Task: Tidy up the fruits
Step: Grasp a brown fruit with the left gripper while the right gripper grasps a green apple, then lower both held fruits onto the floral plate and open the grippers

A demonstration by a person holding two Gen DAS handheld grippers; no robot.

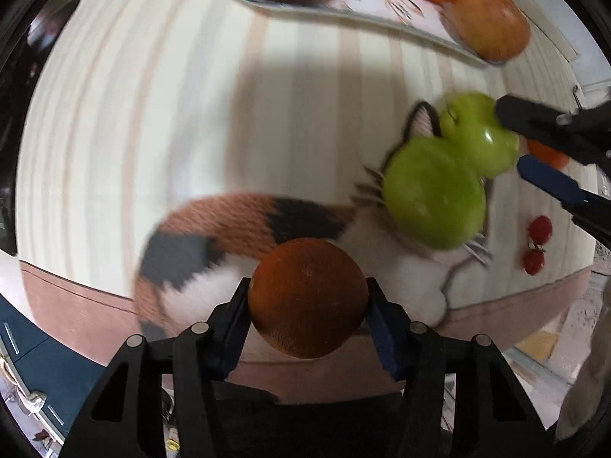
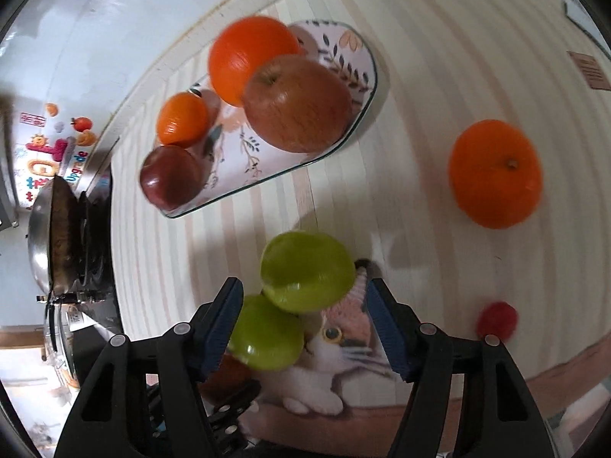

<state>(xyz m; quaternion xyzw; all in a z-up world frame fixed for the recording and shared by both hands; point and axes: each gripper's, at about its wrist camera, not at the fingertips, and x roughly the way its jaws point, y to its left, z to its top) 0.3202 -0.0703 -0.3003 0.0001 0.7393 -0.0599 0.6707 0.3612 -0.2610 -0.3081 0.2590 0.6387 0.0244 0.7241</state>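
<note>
A round, dark orange fruit [image 1: 308, 297] sits clamped in the left hand-held gripper [image 1: 308, 305], short of the glass floral plate [image 1: 343, 9]; two green apples [image 2: 307, 276] lie just ahead between the wide-open right hand-held gripper [image 2: 303, 316], nearer that plate [image 2: 362, 110].

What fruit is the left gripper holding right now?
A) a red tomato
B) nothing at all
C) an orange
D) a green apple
C: in the left wrist view, the left gripper is shut on a round orange, pressed between its two fingers, while both green apples lie on the cat mat farther off.
</note>
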